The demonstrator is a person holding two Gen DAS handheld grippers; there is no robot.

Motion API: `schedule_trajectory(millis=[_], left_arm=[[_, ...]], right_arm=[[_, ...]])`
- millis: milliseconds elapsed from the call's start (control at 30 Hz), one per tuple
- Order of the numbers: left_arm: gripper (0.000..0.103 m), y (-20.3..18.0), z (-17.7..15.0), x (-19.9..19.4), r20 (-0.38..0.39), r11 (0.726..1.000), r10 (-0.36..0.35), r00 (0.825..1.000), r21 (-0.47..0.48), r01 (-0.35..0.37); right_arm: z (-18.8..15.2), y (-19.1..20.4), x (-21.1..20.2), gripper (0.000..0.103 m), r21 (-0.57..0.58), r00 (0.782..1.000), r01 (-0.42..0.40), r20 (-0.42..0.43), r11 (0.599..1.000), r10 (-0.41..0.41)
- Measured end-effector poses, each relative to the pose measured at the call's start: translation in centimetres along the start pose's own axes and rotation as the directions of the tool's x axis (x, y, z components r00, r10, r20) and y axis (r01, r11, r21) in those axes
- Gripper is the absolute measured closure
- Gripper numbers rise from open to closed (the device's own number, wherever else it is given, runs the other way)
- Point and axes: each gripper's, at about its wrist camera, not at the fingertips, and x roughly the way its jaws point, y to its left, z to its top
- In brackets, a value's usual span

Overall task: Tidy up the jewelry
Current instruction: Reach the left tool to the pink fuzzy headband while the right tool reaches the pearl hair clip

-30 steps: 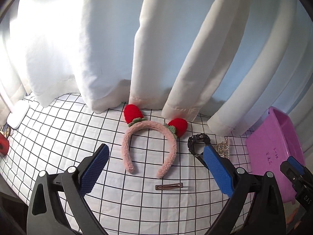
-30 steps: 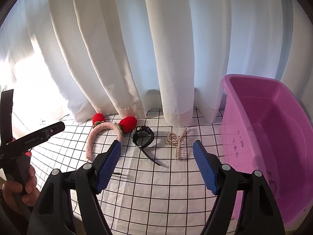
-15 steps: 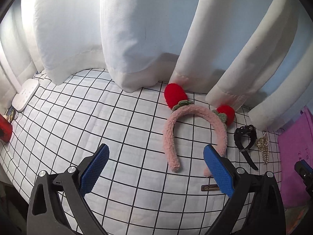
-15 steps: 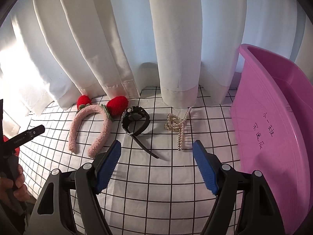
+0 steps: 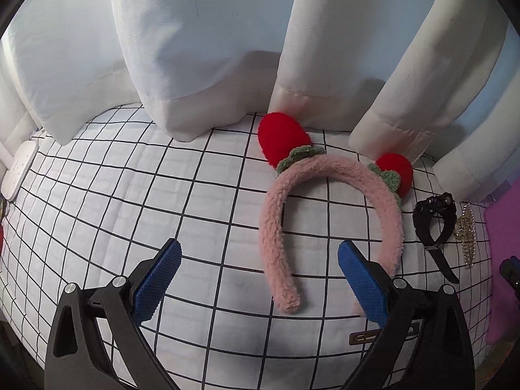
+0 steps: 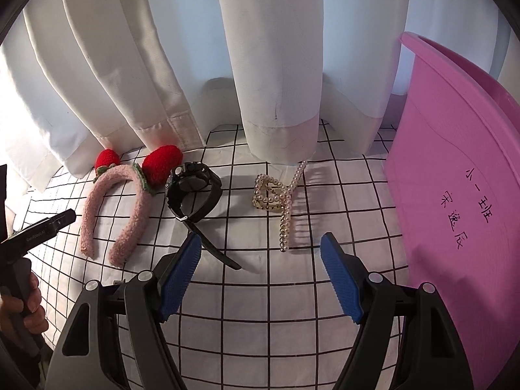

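Note:
A pink fuzzy headband [image 5: 328,201] with two red strawberries lies on the grid-patterned cloth; it also shows in the right wrist view [image 6: 130,208]. My left gripper [image 5: 260,276] is open, low over the cloth, its right finger beside the headband's right leg. A black watch [image 6: 191,191] and a pearl hair clip [image 6: 279,201] lie ahead of my open right gripper [image 6: 260,269]. A brown hair clip [image 5: 364,338] lies under my left gripper's right finger. The pink bin [image 6: 455,178] stands at the right.
White curtains [image 6: 273,65] hang along the back edge of the cloth. A white flat device [image 5: 19,169] lies at the far left. The watch [image 5: 434,224] and pearl clip [image 5: 466,237] lie right of the headband in the left wrist view.
Both grippers have moved forward and lower toward the items. The left view swung left, so the headband now sits right of centre. Both grippers stay open.

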Motion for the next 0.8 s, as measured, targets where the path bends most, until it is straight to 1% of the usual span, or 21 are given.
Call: schedule_trajectory(millis=[300, 600, 800], left_arm=[[0.008, -0.4, 1.0, 3.2, -0.027, 1.0, 0.015, 1.0, 0.016, -0.015], [0.008, 0.1, 0.9, 4.7, -0.047, 1.0, 0.023, 0.999, 0.016, -0.023], [0.008, 0.0, 0.9, 5.1, -0.049, 1.0, 0.026, 0.998, 0.015, -0.025]], right_arm=[[0.6, -0.7, 2.8, 0.031, 0.03, 1.0, 0.014, -0.01, 0.999, -0.014], [0.8, -1.0, 4.8, 0.031, 0.038, 0.999, 0.023, -0.031, 0.999, -0.022], [0.7, -1.3, 5.6, 0.031, 0.037, 0.999, 0.032, -0.045, 0.999, -0.031]])
